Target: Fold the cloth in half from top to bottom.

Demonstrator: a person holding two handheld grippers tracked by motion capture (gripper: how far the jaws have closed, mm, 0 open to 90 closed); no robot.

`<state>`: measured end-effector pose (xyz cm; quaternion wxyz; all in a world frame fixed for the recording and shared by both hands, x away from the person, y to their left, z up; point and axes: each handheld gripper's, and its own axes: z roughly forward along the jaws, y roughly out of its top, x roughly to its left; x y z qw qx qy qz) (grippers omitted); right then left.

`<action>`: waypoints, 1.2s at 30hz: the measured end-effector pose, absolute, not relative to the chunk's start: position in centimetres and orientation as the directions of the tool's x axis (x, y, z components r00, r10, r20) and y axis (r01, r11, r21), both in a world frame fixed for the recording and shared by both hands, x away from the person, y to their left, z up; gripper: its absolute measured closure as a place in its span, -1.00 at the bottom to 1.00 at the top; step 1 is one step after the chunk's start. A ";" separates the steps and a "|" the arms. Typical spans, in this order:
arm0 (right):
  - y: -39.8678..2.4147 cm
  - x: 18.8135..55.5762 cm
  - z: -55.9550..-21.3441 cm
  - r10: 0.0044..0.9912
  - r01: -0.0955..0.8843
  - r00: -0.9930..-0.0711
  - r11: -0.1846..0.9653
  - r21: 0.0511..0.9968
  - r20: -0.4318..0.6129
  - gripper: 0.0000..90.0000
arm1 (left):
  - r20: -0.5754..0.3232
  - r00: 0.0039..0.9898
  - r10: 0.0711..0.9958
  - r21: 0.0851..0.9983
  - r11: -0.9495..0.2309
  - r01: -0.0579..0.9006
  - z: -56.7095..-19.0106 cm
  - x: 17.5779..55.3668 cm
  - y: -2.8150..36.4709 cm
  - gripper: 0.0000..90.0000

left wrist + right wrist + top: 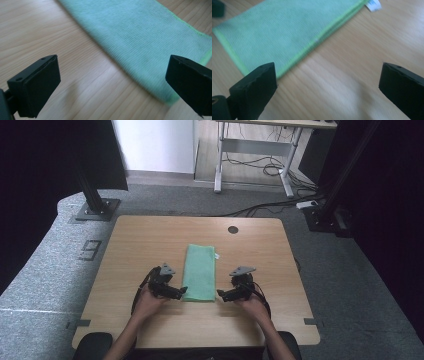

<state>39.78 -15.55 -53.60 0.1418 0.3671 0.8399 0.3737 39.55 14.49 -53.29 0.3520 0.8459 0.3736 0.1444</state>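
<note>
Wooden table [150,240], light grain, with a round dark cable port [233,229] near its far edge. A folded green cloth [200,272] lies flat at mid-table, long axis running away from the person, near end close to the two grippers. A small white label [217,255] sticks out at its far right corner; in the right gripper view the same label [373,5] shows at the top, beside stacked folded edges with a brighter green hem. Left gripper [183,291] sits just beside the cloth's near left corner, held by the left hand [149,301]; jaws spread wide apart, nothing between them but bare table and the cloth's edge. In the left gripper view the cloth [140,37] runs diagonally from upper left to lower right, its corner close to the right-hand jaw; contact cannot be told. Right gripper [220,294] is just beside the near right corner, held by the right hand [252,306]; jaws likewise wide apart and empty. In the right gripper view the cloth [282,32] reaches down to the left-hand jaw. Grey carpeted floor [350,285] around the table; a white desk frame [255,150] with cables stands beyond.
</note>
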 end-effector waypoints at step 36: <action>-12.3 35.8 -54.9 0.663 0.494 -0.748 0.548 0.675 0.010 -0.87 | 0.001 0.677 0.736 0.680 -0.497 0.539 -52.6 39.9 14.1 -1.00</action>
